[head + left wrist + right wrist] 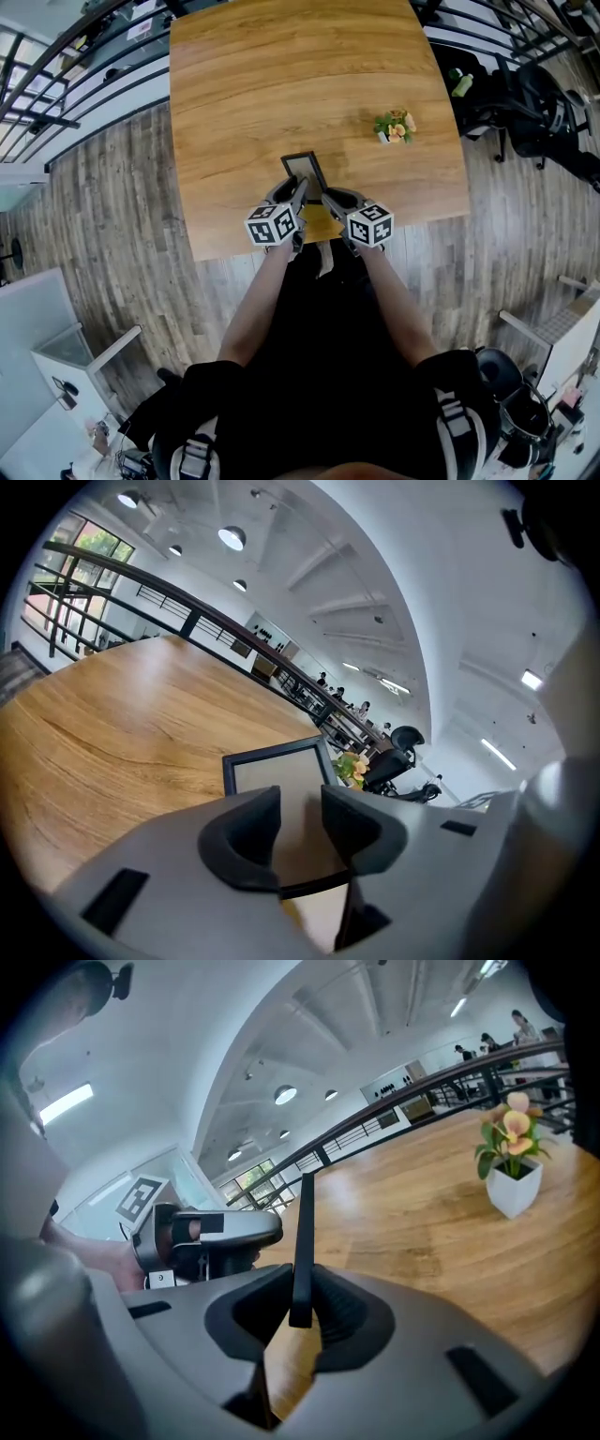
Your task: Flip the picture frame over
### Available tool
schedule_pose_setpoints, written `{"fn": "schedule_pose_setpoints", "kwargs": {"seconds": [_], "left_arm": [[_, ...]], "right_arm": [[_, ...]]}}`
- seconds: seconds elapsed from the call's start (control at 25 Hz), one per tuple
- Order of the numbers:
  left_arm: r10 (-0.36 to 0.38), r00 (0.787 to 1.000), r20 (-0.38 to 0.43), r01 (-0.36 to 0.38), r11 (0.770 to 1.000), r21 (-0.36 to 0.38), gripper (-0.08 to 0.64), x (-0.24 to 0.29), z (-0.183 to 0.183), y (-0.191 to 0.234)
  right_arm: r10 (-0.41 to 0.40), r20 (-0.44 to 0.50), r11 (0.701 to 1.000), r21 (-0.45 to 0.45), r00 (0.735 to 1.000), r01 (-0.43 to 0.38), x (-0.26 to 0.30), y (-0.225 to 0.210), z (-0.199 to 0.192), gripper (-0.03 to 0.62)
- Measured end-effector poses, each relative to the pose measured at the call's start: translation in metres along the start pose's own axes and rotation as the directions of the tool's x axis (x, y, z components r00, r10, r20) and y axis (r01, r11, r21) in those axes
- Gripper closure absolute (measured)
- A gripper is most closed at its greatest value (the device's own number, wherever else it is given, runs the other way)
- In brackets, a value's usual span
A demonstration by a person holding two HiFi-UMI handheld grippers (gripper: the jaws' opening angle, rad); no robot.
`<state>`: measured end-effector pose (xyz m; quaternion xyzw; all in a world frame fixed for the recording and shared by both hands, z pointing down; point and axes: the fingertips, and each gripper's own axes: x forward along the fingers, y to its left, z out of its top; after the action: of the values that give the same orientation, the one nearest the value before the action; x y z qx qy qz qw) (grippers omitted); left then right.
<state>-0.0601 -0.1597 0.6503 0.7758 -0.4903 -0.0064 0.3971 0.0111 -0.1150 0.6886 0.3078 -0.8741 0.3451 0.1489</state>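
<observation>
Two grippers are set at the near edge of the table [281, 75], with the picture frame [305, 169] just ahead of them, its long axis running away from the person. Its edge is pinched between the narrow-set fingers [342, 1312] of the right gripper [300, 1283], while the fingers of the left gripper [300, 803] are held apart, pressing nothing. The pale panel is shown plainly in the left gripper view, the thin edge-on profile only in the right.
</observation>
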Motion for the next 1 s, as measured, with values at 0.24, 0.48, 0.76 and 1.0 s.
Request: {"fn": "schedule_pose_setpoints", "kwargs": {"seconds": [0.24,0.48,0.76,1.0], "left_arm": [[-0.042,0.999,0.013,0.043,0.996,-0.074,0.393,0.004,0.009,-0.010],[-0.079,0.997,0.025,0.081,0.991,-0.109,0.370,0.008,0.017,-0.022],[-0.039,0.999,0.036,0.046,0.979,-0.201,0.341,0.006,0.026,-0.017],[-0.005,1.000,0.029,0.012,0.970,-0.242,0.342,0.008,0.030,-0.011]], "right_arm": [[-0.041,0.005,0.992,-0.121,0.999,0.041,-0.002,0.002,0.006,0.520],[-0.070,-0.009,0.966,-0.252,0.998,0.065,-0.003,0.009,0.007,0.520],[-0.139,-0.010,0.904,-0.410,0.990,0.123,-0.003,0.016,0.013,0.520],[-0.204,0.012,0.803,-0.570,0.979,0.174,-0.007,0.023,0.023,0.520]]}}
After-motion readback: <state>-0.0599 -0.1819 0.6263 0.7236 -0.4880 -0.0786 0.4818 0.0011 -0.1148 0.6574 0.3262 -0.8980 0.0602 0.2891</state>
